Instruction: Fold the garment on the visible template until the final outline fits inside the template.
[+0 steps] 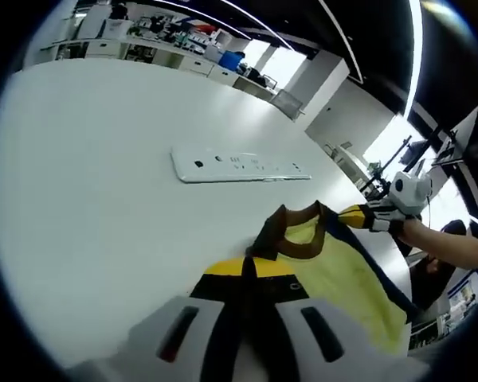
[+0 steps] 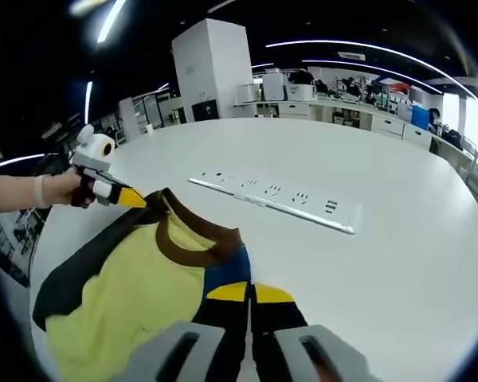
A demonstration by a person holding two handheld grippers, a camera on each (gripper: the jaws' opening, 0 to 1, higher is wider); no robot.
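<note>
A yellow garment (image 1: 338, 278) with a brown collar (image 1: 293, 248) and dark sleeves lies partly lifted over the white table (image 1: 88, 183). In the left gripper view, my left gripper (image 1: 251, 322) is shut on one dark and yellow shoulder. The right gripper (image 1: 376, 216), held in a hand, pinches the opposite shoulder at the right. In the right gripper view, my right gripper (image 2: 249, 338) is shut on its shoulder of the garment (image 2: 135, 290). The left gripper (image 2: 105, 191) holds the far corner beside the collar (image 2: 193, 231), and the fabric is stretched between the two.
A long white power strip (image 1: 239, 165) is set into the table beyond the garment, also seen as the power strip (image 2: 275, 200). The table (image 2: 398, 239) stretches wide past it. Office desks (image 2: 342, 95) and a white pillar (image 2: 211, 68) stand far behind.
</note>
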